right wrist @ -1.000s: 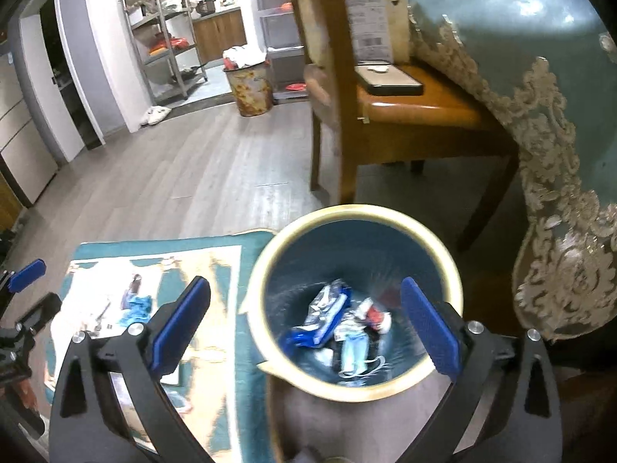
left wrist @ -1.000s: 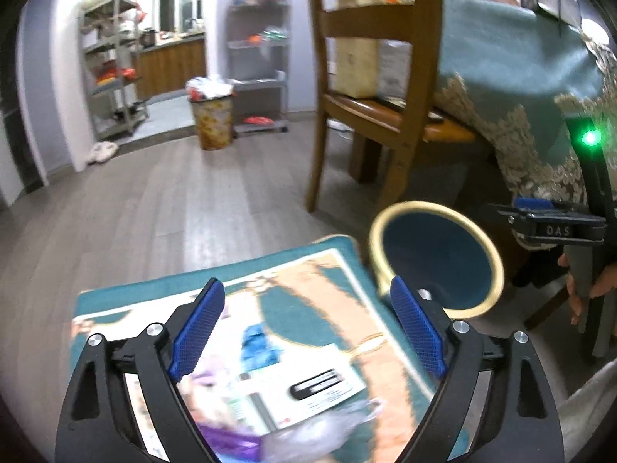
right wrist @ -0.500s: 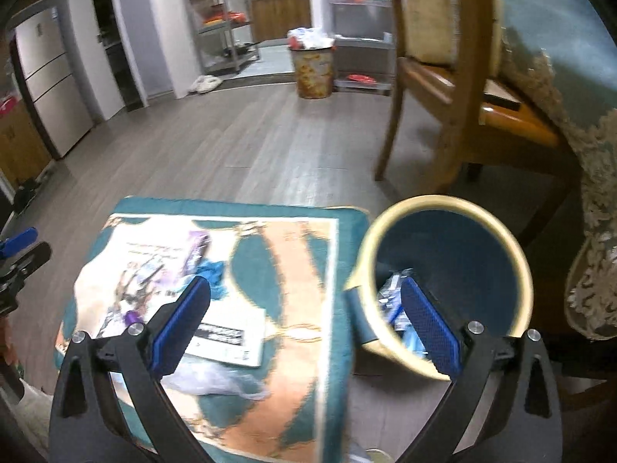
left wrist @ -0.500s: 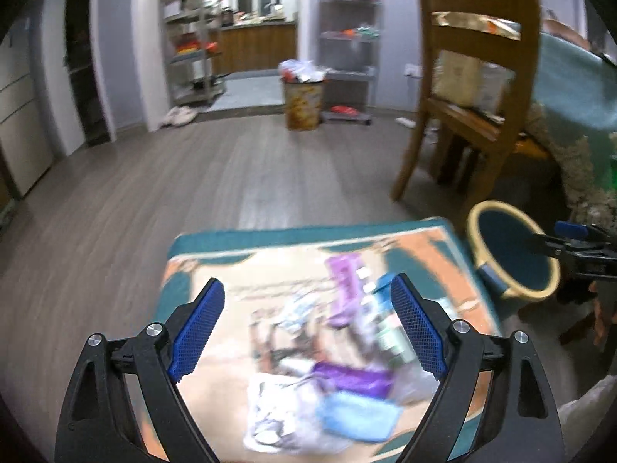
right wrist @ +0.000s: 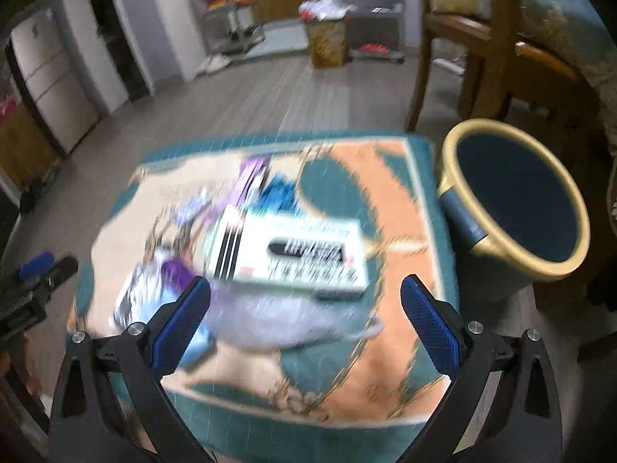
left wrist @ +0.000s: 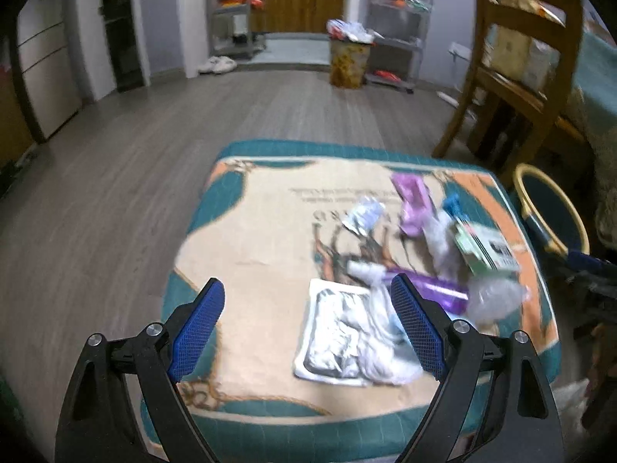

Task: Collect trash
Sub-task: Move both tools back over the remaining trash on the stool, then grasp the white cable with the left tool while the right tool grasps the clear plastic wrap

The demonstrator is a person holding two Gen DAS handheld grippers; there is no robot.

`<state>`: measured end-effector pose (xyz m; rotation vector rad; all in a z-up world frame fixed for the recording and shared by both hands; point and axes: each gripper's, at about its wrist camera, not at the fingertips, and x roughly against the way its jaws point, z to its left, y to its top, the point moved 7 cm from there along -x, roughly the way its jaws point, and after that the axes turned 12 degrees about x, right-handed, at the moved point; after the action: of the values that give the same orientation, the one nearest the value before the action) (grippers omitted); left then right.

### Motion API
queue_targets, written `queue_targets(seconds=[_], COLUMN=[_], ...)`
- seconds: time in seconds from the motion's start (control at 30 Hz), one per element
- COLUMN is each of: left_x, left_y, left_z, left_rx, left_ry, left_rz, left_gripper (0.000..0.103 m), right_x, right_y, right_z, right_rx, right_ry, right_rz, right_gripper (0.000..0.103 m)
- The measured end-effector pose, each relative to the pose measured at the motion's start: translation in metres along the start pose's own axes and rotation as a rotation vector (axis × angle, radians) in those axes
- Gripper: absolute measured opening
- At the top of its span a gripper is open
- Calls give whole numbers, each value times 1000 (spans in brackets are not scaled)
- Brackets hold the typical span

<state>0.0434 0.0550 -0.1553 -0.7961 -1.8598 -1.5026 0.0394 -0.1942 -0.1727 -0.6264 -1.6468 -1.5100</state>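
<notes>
Several pieces of trash lie on a patterned teal and orange cushion (left wrist: 270,231): a silver foil wrapper (left wrist: 335,332), a purple wrapper (left wrist: 412,200), a white and green box (left wrist: 486,247) and a clear plastic bag (left wrist: 497,297). The box (right wrist: 297,254) and the bag (right wrist: 285,320) also show, blurred, in the right wrist view. A blue bin with a yellow rim (right wrist: 516,196) stands right of the cushion. My left gripper (left wrist: 308,328) is open and empty above the cushion's near edge. My right gripper (right wrist: 304,320) is open and empty over the bag.
A wooden chair (left wrist: 516,69) and a table with a teal cloth (right wrist: 563,19) stand behind the bin. A second, full bin (left wrist: 347,58) and metal shelves (left wrist: 401,23) stand at the far wall. Grey wooden floor (left wrist: 115,162) lies around the cushion.
Both grippers have swung left, away from the blue bin and over the cushion with the trash. Both stay open and empty.
</notes>
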Motion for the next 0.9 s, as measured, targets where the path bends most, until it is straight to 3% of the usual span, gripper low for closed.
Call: queue_targets(seconds=[0.07,0.17,0.23,0.47,0.67,0.77,0.9], left_x=[-1,-11,-21,-44,-40,-48,-61], left_y=[-3,-10,-15,-32,-42,-54,-65], left_z=[-8,-14,-18,-39,-62,-71,-77], left_rx=[-35,-78,-78,-121,-141,-191,-252], left_ry=[-25,-32,-39,-81,-161,-149,-118], left_rz=[8,45,87,192,209,240,280], left_gripper=[85,76,66,41,40,38,12], right_x=[-7,-15,-18,-24,-37,-40,-41], right_y=[-7,-16,-20,-27,-27,-24,-22], right_z=[9,18,19,37,37,34,35], right_rx=[38,90,95,191,218,228,227], right_ry=[8,16,30,45,33,26,37], right_rz=[29,67,80,97,122,124,125], right_gripper=[95,84,76,63,48,34,24])
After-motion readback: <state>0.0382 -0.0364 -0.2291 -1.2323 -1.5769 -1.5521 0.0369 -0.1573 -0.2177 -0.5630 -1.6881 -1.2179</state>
